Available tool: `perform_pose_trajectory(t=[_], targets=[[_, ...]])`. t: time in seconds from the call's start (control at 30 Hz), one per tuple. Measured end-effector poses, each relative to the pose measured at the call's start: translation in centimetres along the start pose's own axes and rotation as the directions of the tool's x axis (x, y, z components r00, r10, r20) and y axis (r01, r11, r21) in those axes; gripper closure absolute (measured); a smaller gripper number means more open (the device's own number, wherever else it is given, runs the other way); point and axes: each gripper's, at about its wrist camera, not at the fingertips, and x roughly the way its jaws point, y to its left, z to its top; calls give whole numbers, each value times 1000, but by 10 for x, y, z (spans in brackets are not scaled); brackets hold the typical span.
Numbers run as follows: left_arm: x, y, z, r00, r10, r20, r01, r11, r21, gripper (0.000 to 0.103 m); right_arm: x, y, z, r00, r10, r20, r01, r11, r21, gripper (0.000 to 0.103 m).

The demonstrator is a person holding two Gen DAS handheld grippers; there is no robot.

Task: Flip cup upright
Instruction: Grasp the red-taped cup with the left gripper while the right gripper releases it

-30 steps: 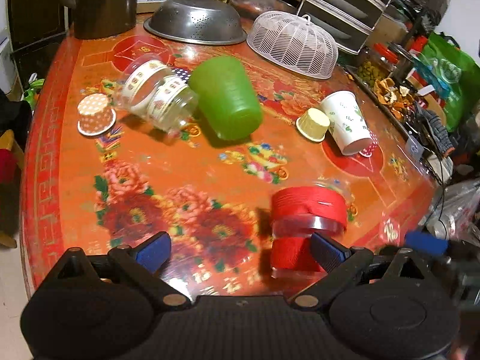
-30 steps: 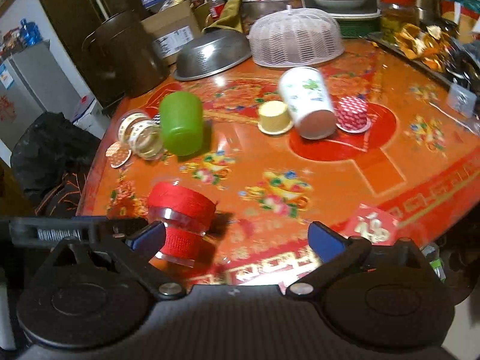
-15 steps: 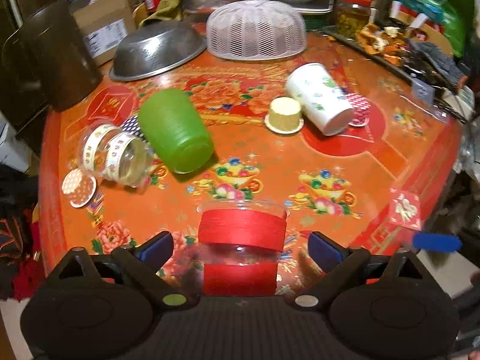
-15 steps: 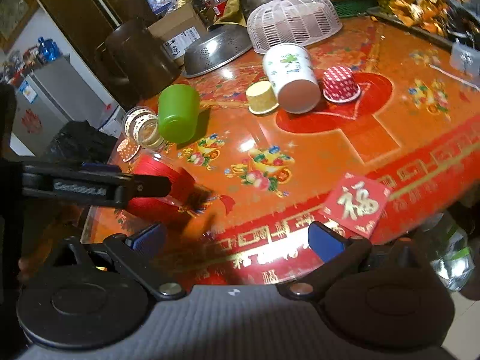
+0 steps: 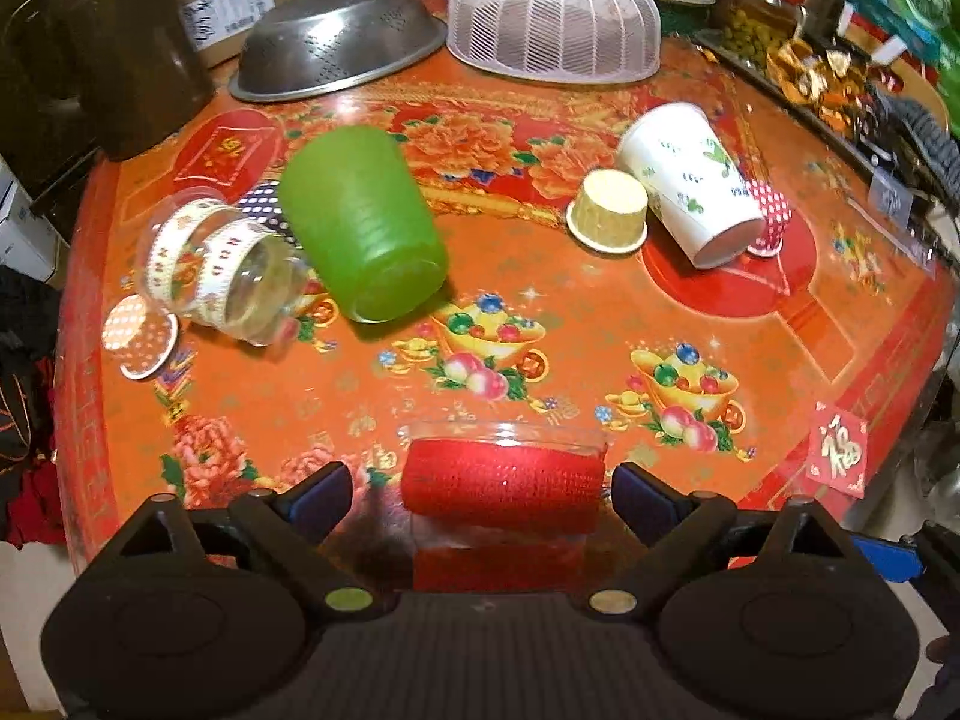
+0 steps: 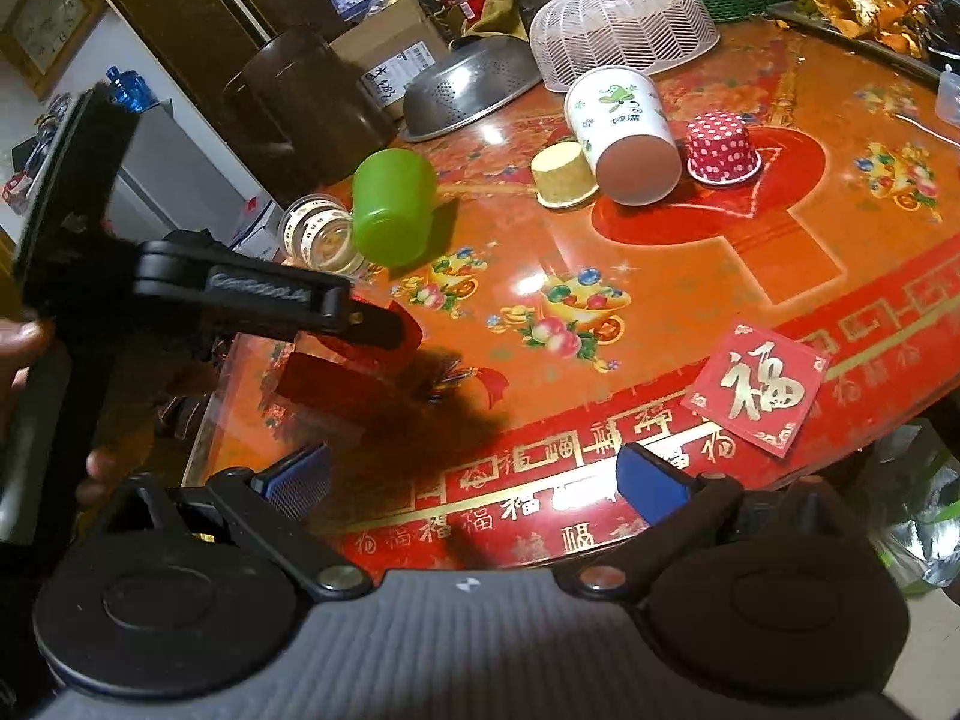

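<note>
Left wrist view: left tool (image 5: 483, 495) is wide open, red-wrapped clear cup (image 5: 503, 483) sits between its fingers at the bench's near edge, apparently touching neither pad. Further in on the bench (image 5: 600, 324): green cup (image 5: 363, 234) on its side, touching a clear taped jar (image 5: 219, 267), also on its side; a yellow paper cup (image 5: 609, 210) upside down beside a white printed cup (image 5: 690, 186) lying on its side. Colander (image 5: 339, 39) and mesh food cover (image 5: 555, 24) at the far edge. Right wrist view: right tool (image 6: 474, 480) is wide open with nothing between its fingers, over the bench's near edge. Left tool's arm covers most of the red cup near the left edge; cup's orientation can't be told here. Red polka-dot cup (image 6: 720, 147) sits inverted just beside the white cup.
</note>
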Motion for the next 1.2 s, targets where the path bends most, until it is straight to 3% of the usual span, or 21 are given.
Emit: perform_pose_trajectory(t=[0.1, 0.23, 0.37, 0.63, 0.77, 0.87, 1.0, 1.2], targets=[[6, -4, 0, 1000, 3, -20, -3, 1000, 26, 21, 1, 0, 0, 1000, 2, -4, -2, 1000, -1, 1], [3, 2, 1, 1000, -9, 0, 9, 1000, -12, 30, 0, 1, 1, 1000, 6, -2, -6, 1000, -8, 1], [-3, 9, 1, 1000, 1, 17, 0, 1000, -26, 33, 3, 4, 2, 1000, 3, -6, -4, 1000, -13, 1], [-18, 21, -3, 997, -48, 66, 50, 998, -23, 33, 5, 13, 5, 1000, 3, 2, -3, 1000, -21, 1], [-32, 26, -10, 987, -78, 138, 81, 997, -15, 33, 3, 21, 3, 999, -10, 46, 11, 999, -33, 1], [-44, 31, -21, 971, -101, 216, 106, 994, -10, 33, 3, 25, 1, 994, -49, 94, 53, 998, -42, 1], [-61, 37, -37, 935, -93, 341, 105, 994, -14, 33, 4, 26, -1, 990, -70, 122, 74, 997, -32, 1], [-75, 42, -61, 835, -91, 542, 127, 992, -28, 33, -1, 22, -5, 984, -97, 149, 98, 995, 1, 1]])
